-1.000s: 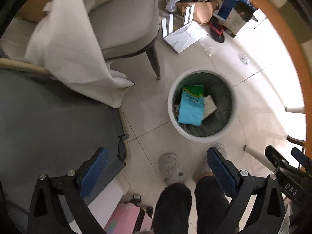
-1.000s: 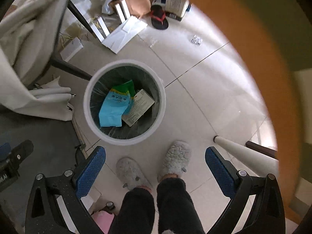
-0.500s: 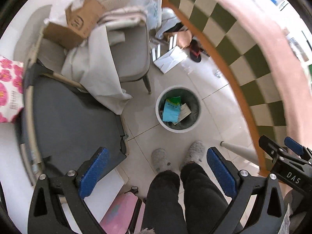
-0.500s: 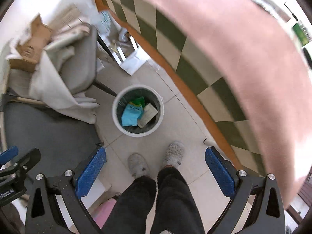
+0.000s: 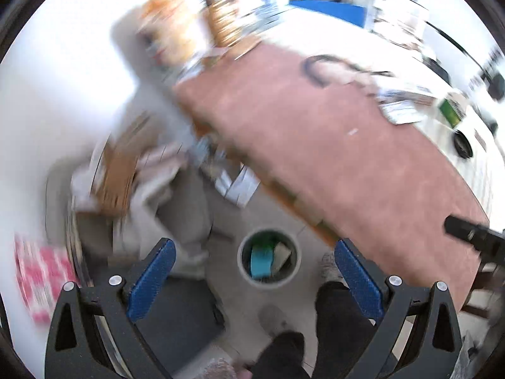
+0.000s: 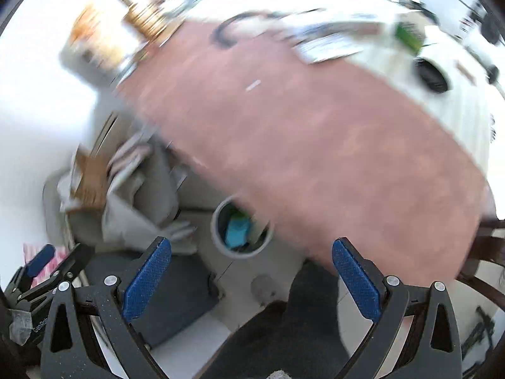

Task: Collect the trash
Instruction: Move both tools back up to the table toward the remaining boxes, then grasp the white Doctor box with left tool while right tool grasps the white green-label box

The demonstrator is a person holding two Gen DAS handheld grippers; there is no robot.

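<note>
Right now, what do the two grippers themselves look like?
Both match: the left gripper and right gripper have black speckled frames with triangular cutouts and silver round fasteners. Their fingers carry blue textured pads. The left gripper's body shows partial white lettering in the right view.

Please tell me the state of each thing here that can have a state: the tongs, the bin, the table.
Left tongs: open, holding nothing.
Right tongs: open, holding nothing.
Round white trash bin: upright on the floor, uncovered, with blue and green packets inside.
Pink-topped table: items lie at its far end, blurred.
</note>
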